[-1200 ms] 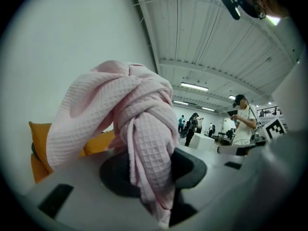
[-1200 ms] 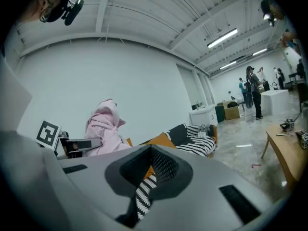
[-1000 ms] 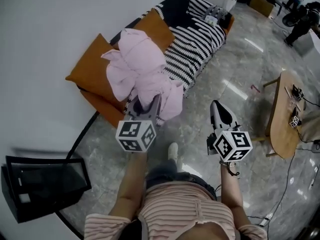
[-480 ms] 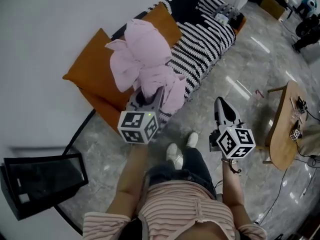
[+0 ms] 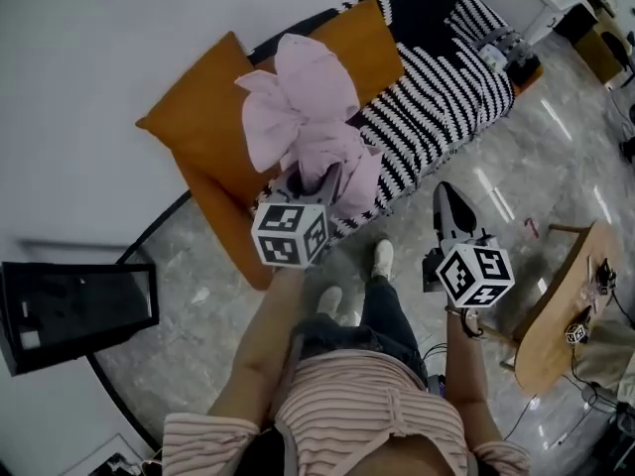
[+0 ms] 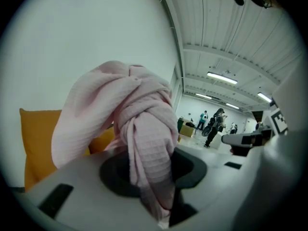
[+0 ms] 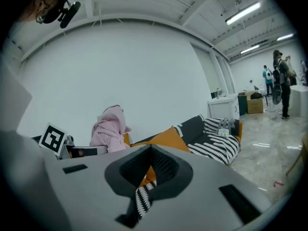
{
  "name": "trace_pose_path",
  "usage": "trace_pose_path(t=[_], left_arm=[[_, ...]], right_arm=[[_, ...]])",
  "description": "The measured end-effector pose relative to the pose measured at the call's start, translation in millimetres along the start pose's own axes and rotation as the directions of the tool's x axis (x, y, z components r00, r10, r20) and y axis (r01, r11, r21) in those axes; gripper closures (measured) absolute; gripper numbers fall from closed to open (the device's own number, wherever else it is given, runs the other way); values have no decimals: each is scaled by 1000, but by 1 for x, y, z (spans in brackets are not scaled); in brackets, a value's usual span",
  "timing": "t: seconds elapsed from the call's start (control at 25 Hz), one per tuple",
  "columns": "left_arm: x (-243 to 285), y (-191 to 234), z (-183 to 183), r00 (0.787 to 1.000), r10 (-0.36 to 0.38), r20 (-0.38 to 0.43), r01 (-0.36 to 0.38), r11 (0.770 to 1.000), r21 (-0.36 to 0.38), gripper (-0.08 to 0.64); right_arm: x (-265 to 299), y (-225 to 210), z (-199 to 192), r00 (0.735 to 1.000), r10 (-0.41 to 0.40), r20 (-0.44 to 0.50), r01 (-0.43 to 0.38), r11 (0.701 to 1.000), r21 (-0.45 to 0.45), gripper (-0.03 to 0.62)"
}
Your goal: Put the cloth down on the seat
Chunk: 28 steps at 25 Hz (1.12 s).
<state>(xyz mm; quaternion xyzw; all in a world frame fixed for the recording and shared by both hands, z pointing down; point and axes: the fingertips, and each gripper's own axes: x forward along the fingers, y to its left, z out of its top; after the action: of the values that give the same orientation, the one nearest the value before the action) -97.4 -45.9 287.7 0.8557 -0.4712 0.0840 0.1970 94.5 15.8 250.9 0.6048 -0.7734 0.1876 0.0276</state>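
Carried nearer the sofa (image 5: 437, 97) over the past second, the pink cloth (image 5: 298, 107) is seen from the head view bunched up above the left gripper (image 5: 319, 178). It is held in the air over the orange cushion (image 5: 213, 117) at the sofa's near end and has not yet been laid on the seat. The right gripper (image 5: 448, 198) is held level beside it, over the marble floor (image 5: 198, 296) and just short of the black-and-white striped cover. A wooden table (image 5: 561, 305) is seen at the right edge.

From the left gripper view, the cloth (image 6: 139, 129) is shown pinched between the jaws of the left gripper (image 6: 154, 177). A twisted fold is clamped there while the rest billows upward. The orange cushion (image 6: 38, 138) is glimpsed behind it at the left, and people (image 6: 214, 124) are seen far off across the hall.

From the right gripper view, the jaws of the right gripper (image 7: 151, 153) are seen drawn together at the tips with nothing held. The striped sofa (image 7: 211, 138) is seen ahead of them, and the cloth (image 7: 109, 126) is raised at the left.
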Motion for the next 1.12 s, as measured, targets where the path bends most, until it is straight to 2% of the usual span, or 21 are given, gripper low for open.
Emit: trace_pose_path(t=[0.36, 0.64, 0.84, 1.12], left_arm=[[71, 15, -22, 991, 103, -87, -107, 993, -40, 417], [114, 24, -66, 972, 151, -177, -167, 983, -76, 417], [144, 29, -92, 960, 165, -224, -190, 977, -97, 418], [167, 42, -123, 948, 160, -274, -195, 975, -105, 418]], right_arm=[[84, -49, 2, 989, 101, -112, -101, 995, 5, 586], [127, -72, -29, 967, 159, -198, -152, 987, 53, 586], [156, -88, -53, 949, 180, -258, -170, 983, 62, 586], [183, -93, -83, 937, 183, -298, -170, 983, 68, 586]])
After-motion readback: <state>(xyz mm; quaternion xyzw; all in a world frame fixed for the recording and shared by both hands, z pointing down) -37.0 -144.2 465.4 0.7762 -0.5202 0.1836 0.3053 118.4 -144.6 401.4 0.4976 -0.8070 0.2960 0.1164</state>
